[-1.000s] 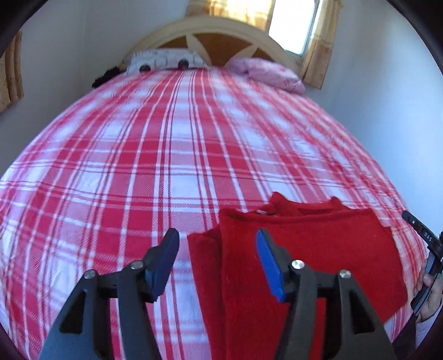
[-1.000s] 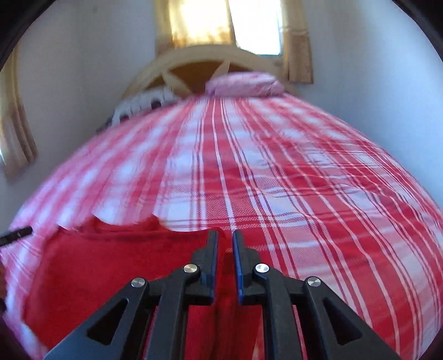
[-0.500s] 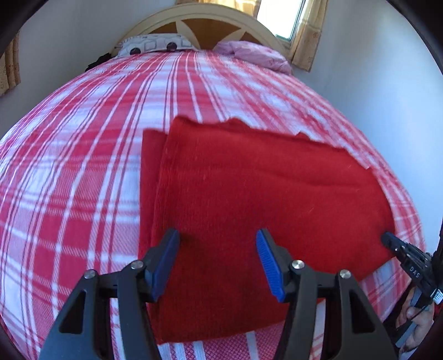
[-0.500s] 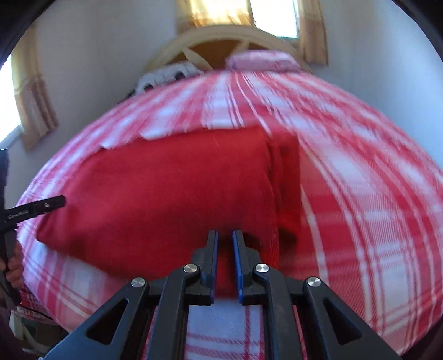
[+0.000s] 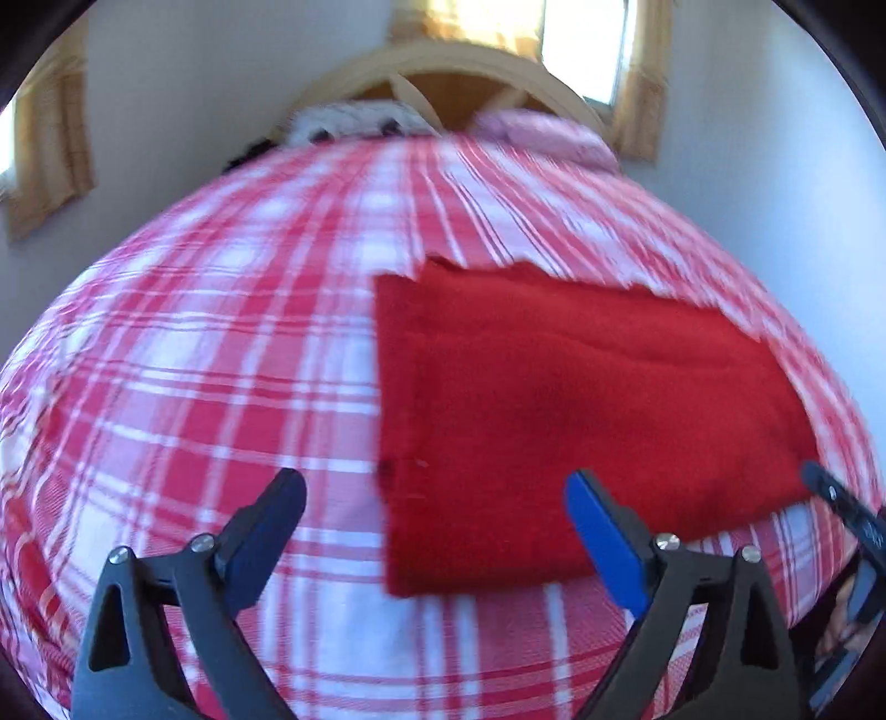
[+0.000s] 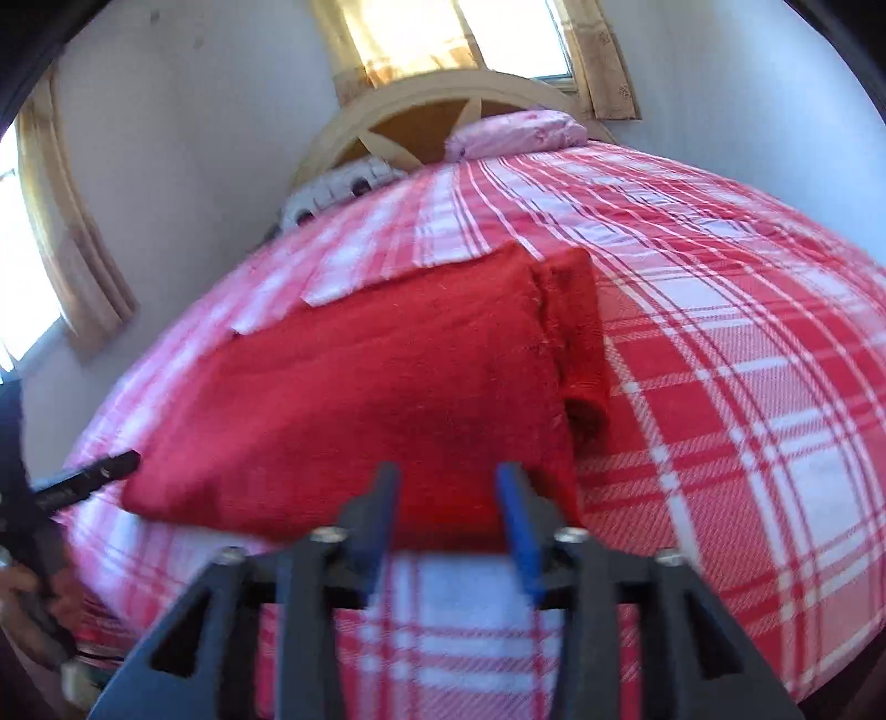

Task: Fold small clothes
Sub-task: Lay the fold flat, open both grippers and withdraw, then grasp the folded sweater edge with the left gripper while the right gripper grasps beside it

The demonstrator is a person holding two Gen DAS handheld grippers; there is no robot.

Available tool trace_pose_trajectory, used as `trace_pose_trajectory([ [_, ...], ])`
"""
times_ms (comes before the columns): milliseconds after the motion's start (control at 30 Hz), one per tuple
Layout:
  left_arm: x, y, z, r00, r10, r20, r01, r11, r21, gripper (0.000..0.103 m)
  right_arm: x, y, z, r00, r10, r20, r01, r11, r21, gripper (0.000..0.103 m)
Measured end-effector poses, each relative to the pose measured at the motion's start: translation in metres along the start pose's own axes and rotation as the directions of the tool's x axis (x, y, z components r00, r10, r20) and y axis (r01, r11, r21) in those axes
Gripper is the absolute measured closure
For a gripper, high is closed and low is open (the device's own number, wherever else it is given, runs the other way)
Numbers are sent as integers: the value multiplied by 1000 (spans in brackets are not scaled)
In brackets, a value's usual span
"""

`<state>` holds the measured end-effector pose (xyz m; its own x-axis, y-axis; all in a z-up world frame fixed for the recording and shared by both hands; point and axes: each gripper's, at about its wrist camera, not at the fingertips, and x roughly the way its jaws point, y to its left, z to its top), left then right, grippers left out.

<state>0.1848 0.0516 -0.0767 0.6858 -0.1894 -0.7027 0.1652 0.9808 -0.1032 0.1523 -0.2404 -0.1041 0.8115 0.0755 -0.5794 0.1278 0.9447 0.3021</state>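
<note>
A folded red cloth lies flat on the red and white plaid bed, close to its near edge. My left gripper hovers over the cloth's near left corner; its jaws are opening wide and the pads touch nothing. In the right wrist view the same cloth fills the middle, with a narrower folded layer showing along its right side. My right gripper sits at the cloth's near edge, jaws opening, pads apart from the fabric. Each view shows a black fingertip of the other gripper at its side.
A wooden headboard stands at the far end with a pink pillow and a patterned pillow. Curtained windows sit behind it. A white wall runs along the bed's right side. A person's hand shows at the lower left.
The right gripper, shut before, now stands apart; the left gripper has spread wider. Both have drawn back toward the bed's near edge. The red cloth lies still.
</note>
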Motion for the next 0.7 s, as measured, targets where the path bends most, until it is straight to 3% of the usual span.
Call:
trace_pose_trajectory([
  [133,5,24,3,999,-43,-4,42,990,-138,6,-12,16,-2,999,-10,43,10,1000,-6,46],
  [367,36,27,-7,991,-101,-91,75,965,-252,8,-8,30,-5,1000,19,11,-19,999,-32,46],
  [500,39,12,-8,995,-10,-99,-10,978,-207,19,-5,31,-11,1000,29,-6,-29,999,-35,46],
  [700,42,0,-9,990,82,-115,-98,986,-134,24,-2,33,-15,999,29,-20,-30,999,-39,46],
])
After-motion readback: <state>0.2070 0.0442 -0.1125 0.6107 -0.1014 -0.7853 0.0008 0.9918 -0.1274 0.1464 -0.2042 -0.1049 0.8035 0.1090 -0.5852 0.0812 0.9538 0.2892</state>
